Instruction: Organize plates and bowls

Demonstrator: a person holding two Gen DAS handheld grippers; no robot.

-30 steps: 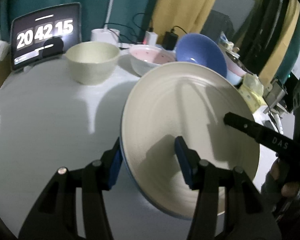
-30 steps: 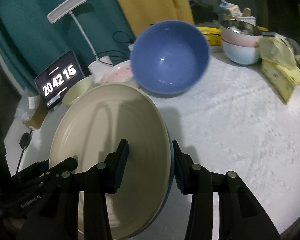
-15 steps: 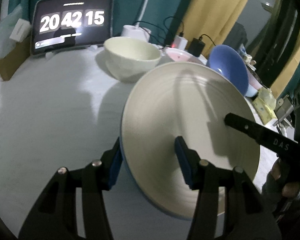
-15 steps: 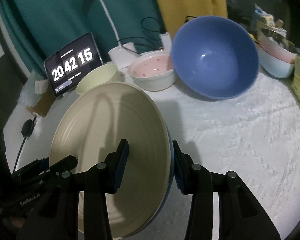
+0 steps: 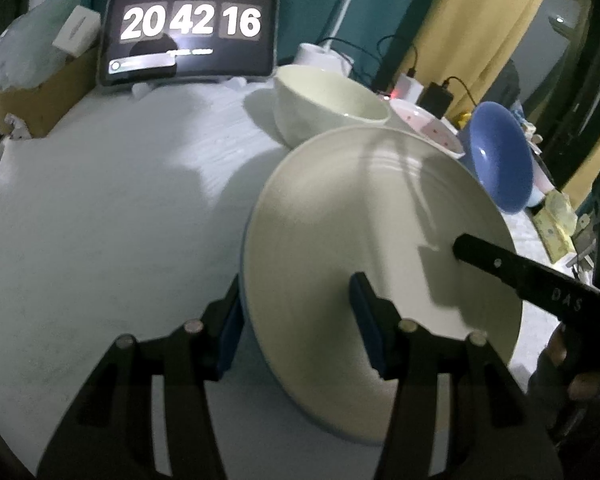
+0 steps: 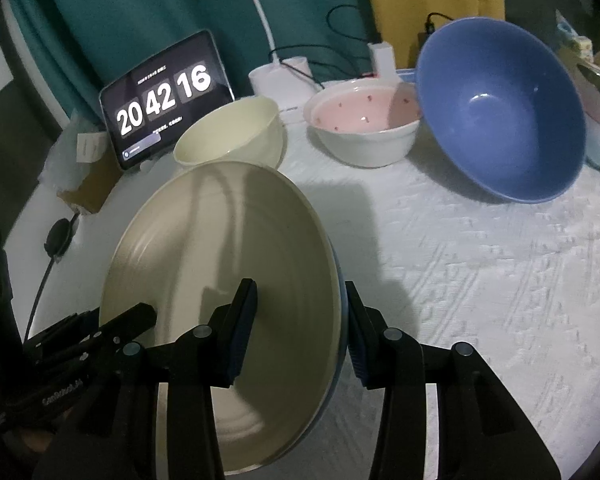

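Here a round cream ceramic plate with a blue underside (image 5: 364, 240) is held tilted above the white-clothed worktop (image 5: 100, 220), its face turned toward both cameras. Opposite rims are clamped by the left claw (image 5: 296, 320) and right claw (image 6: 300, 324). Since earlier, the clock tablet (image 5: 192, 28) looms nearer. The blue bowl's (image 6: 500, 108) hollow is shown only by the right view.

Left gripper (image 5: 296, 316) and right gripper (image 6: 298, 328) each clamped across opposite rim edges of the same plate (image 5: 364, 240), one finger on its face, one behind, fingertips pointing toward each other.
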